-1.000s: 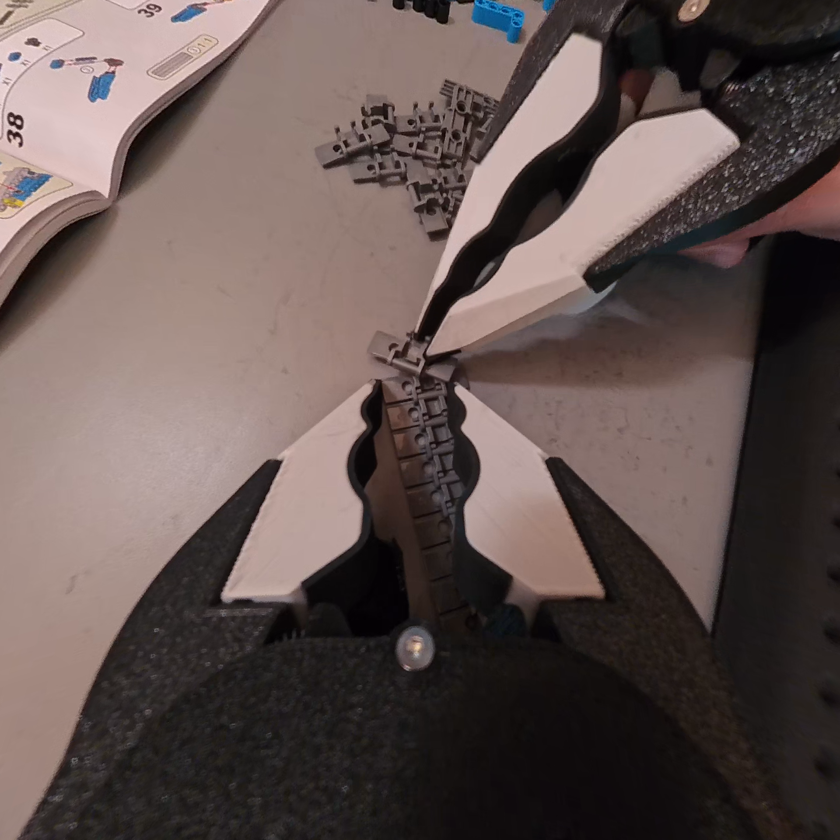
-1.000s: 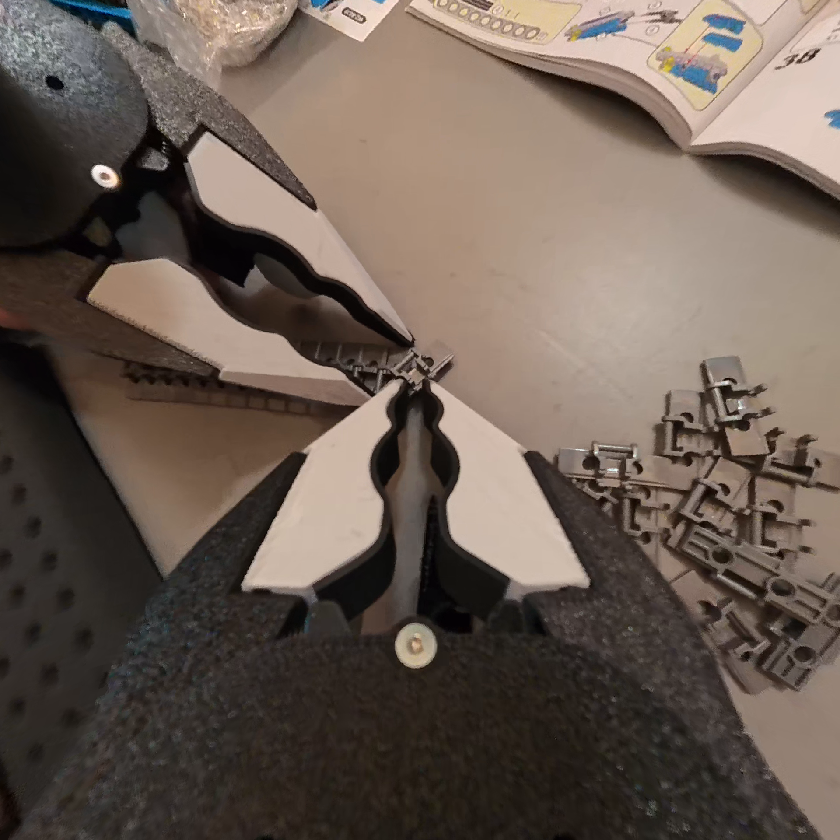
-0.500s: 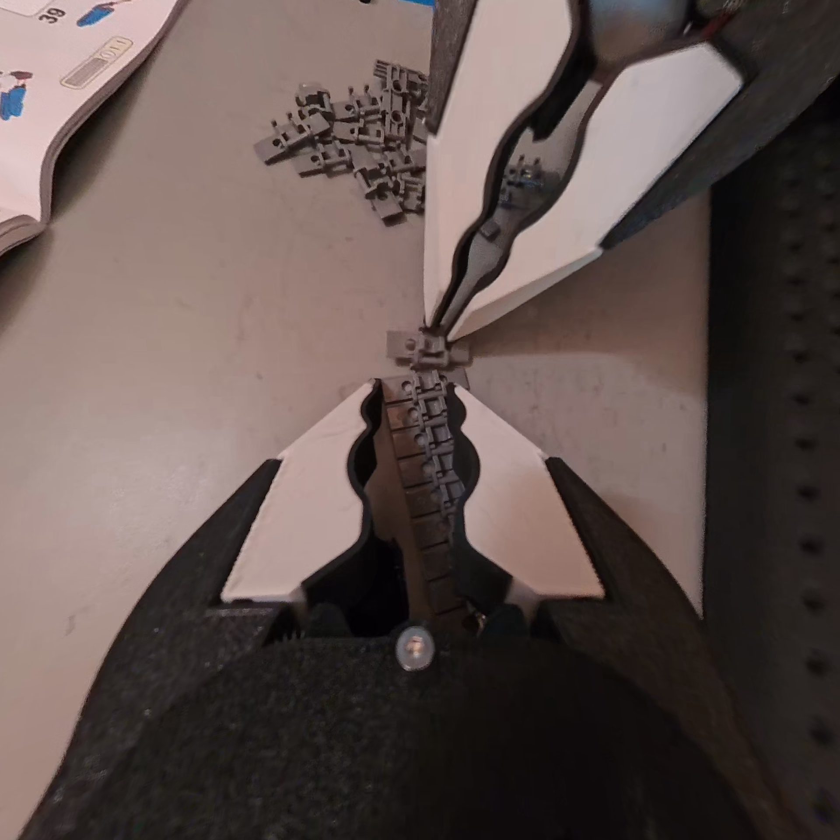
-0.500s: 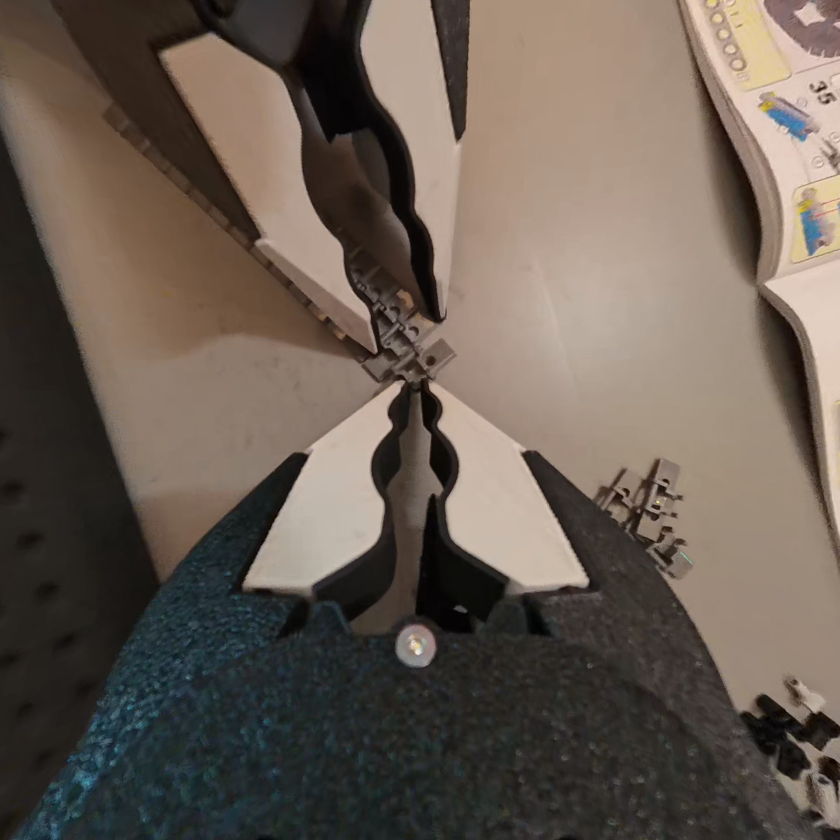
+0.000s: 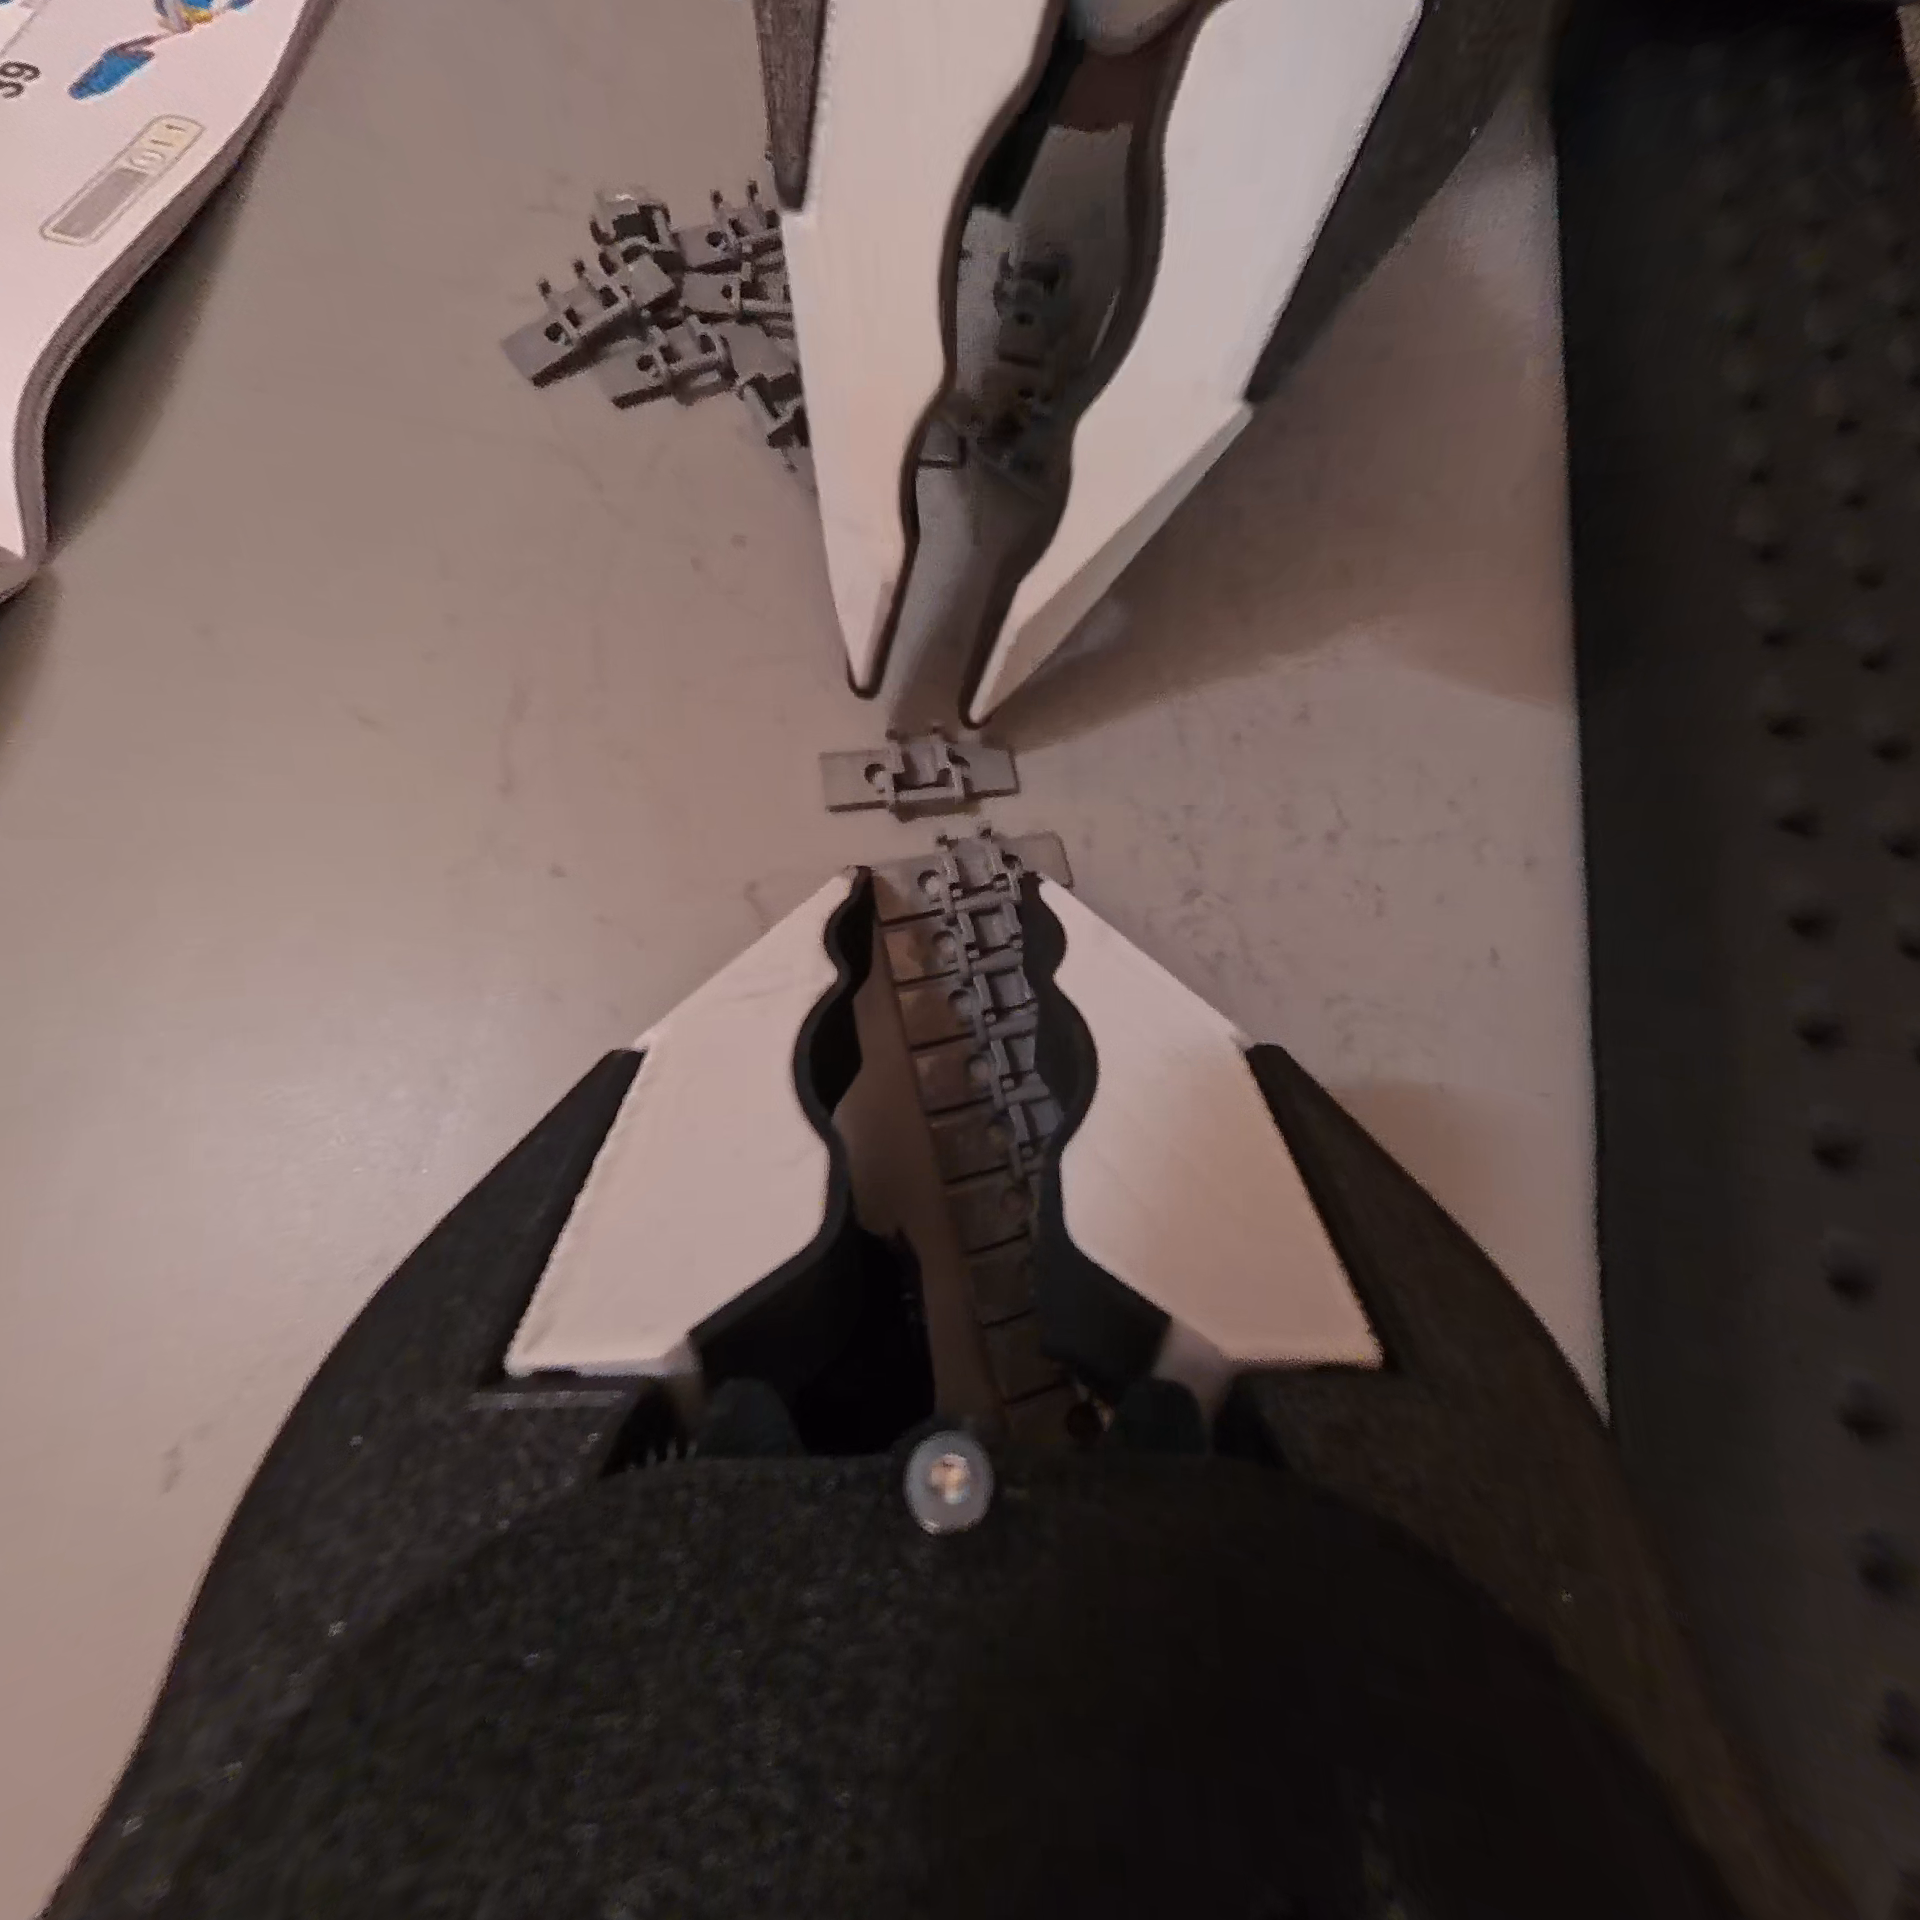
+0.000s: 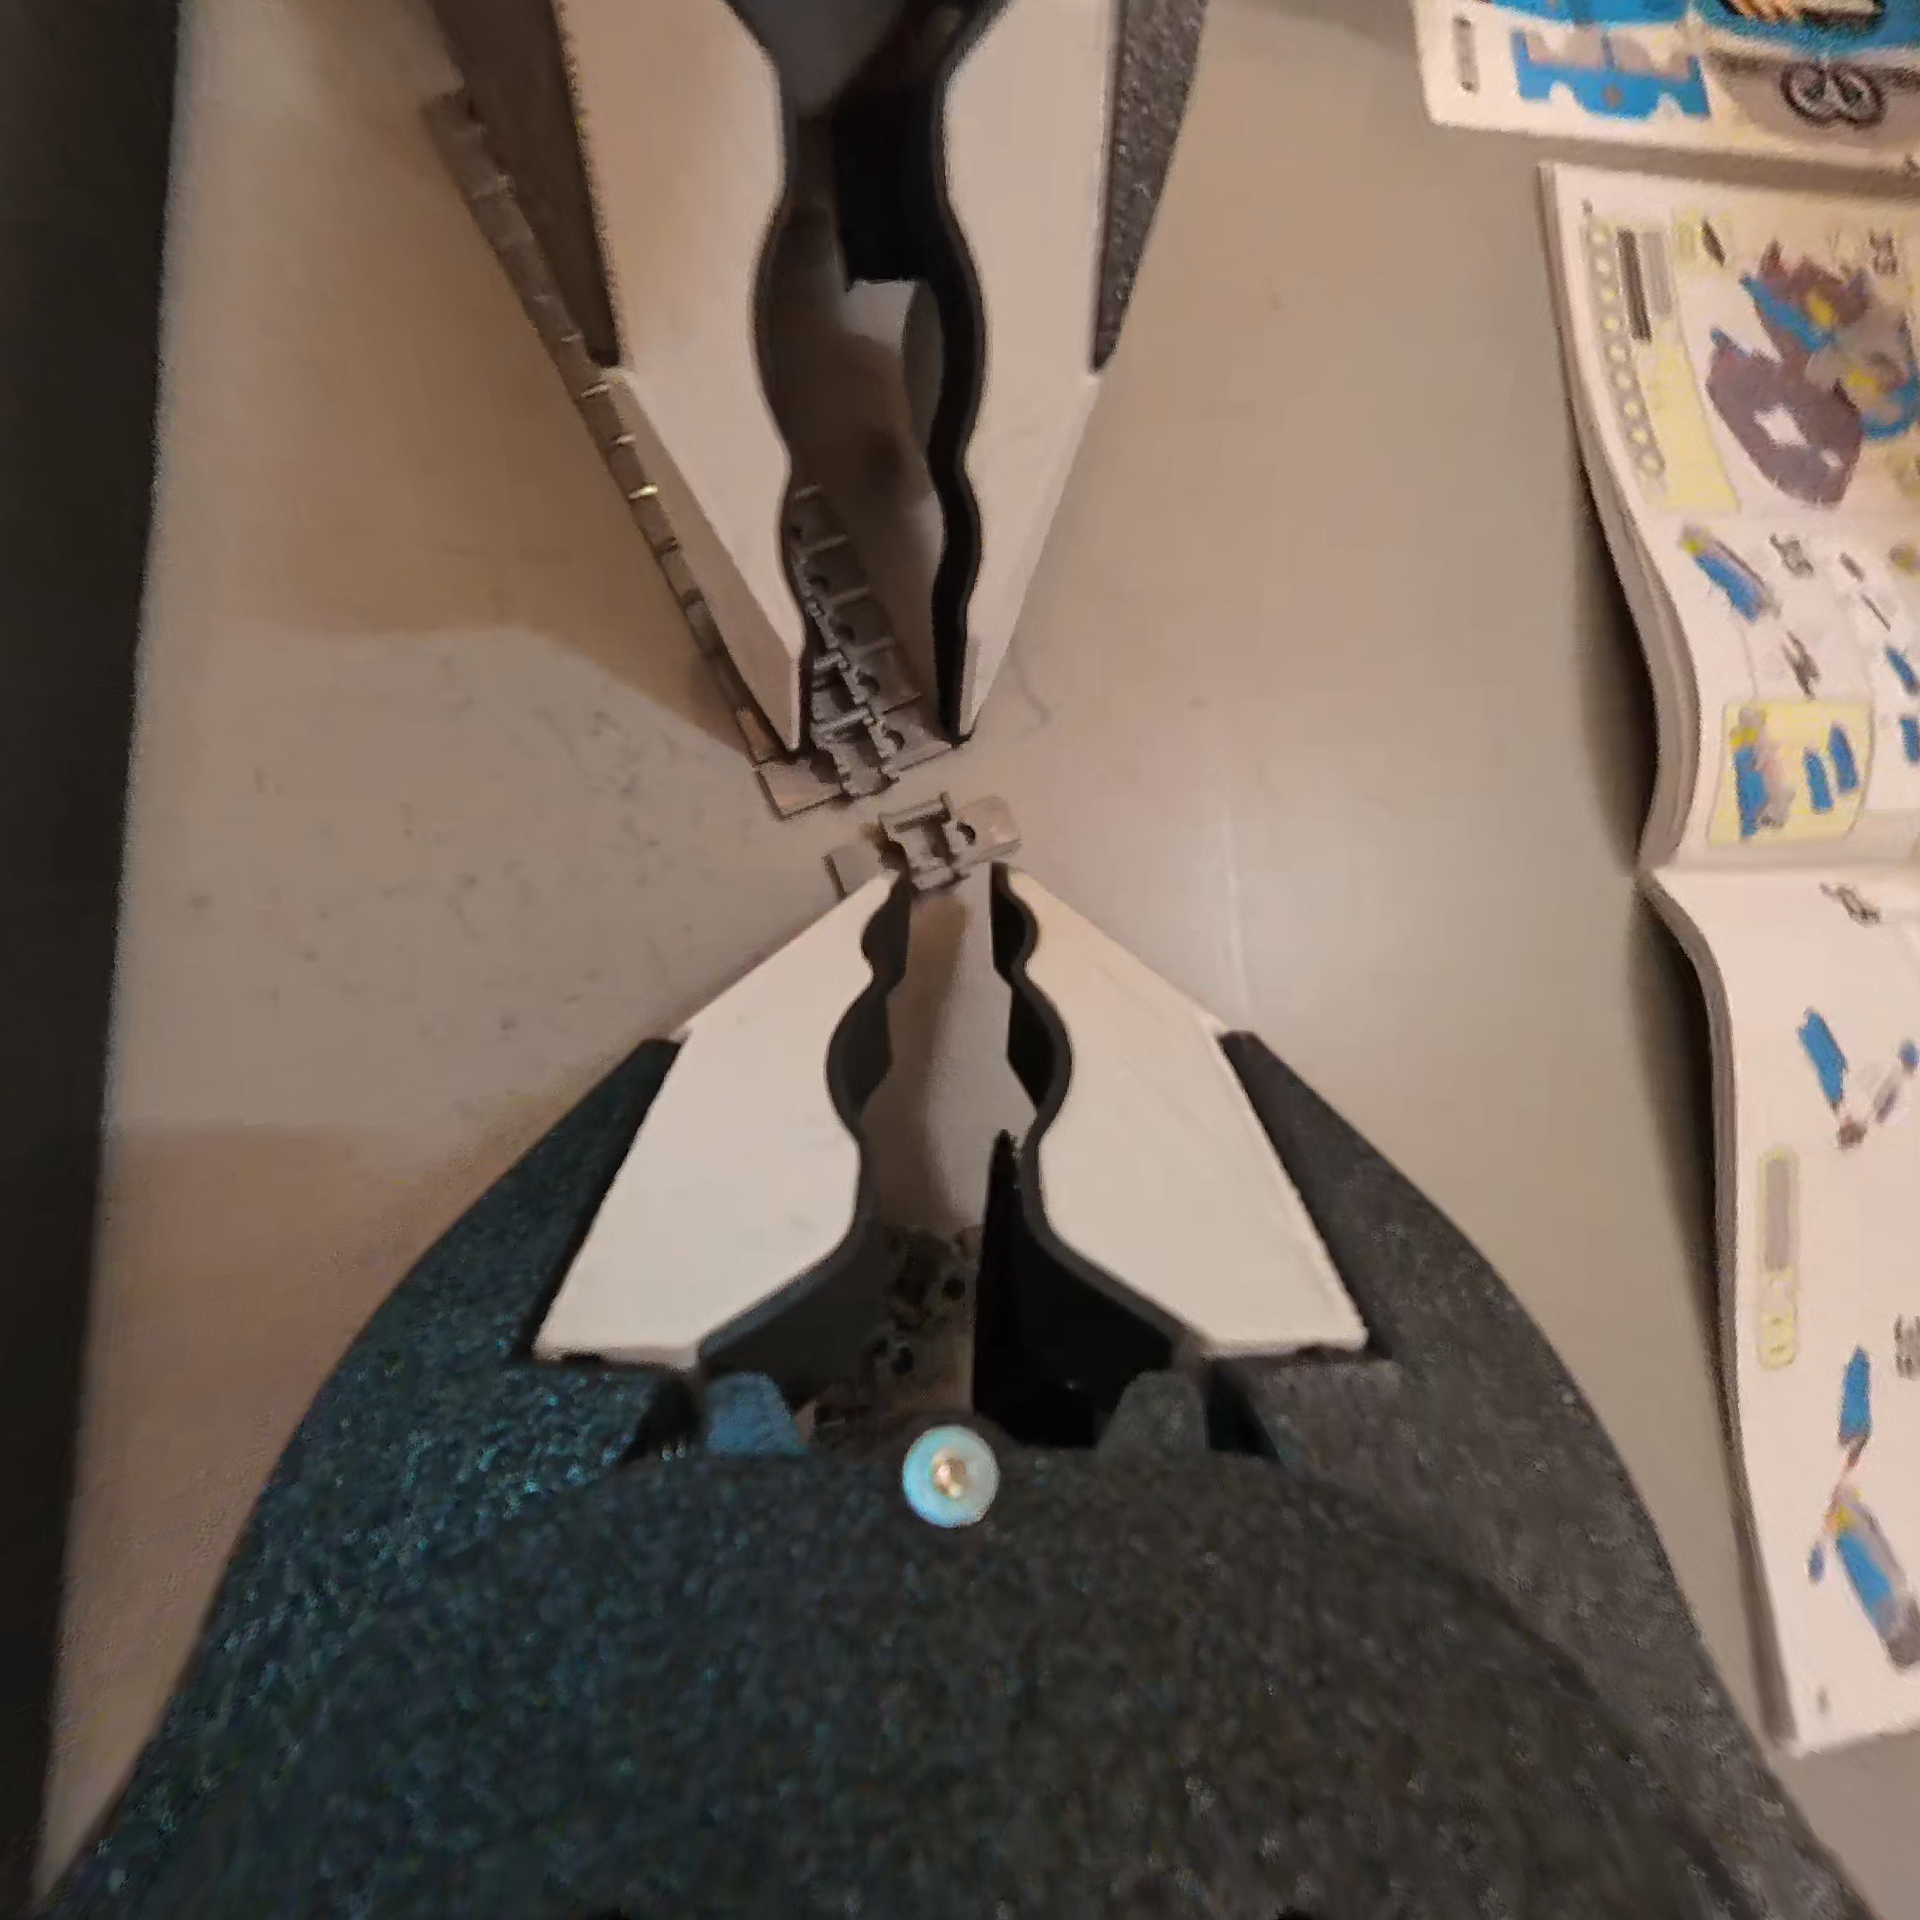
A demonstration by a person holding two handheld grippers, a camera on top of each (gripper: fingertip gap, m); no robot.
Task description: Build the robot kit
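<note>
My left gripper [image 5: 956, 868] is shut on a grey chain of track links [image 5: 987, 1039], which runs back between its fingers with its end link poking out past the tips. A single grey track link [image 5: 920, 779] lies flat on the table just beyond that end, a small gap apart. My right gripper [image 6: 940, 883] faces it from the other side, tips slightly apart and empty, with the link [image 6: 930, 842] right at its tips. In the right wrist view the chain [image 6: 852, 717] sits between the left gripper's fingers [image 6: 727, 520] and trails back to the left.
A pile of loose grey links [image 5: 665, 301] lies at the far left of the right gripper [image 5: 920, 696]. An open instruction booklet [image 6: 1766, 727] lies to one side, also showing in the left wrist view [image 5: 125, 208]. A black perforated mat [image 5: 1766, 935] borders the table. The tips of both grippers are at nearly the same place.
The two grippers have swung round to face each other tip to tip. My right gripper has opened and let go of the single link, which now lies just off the chain's end.
</note>
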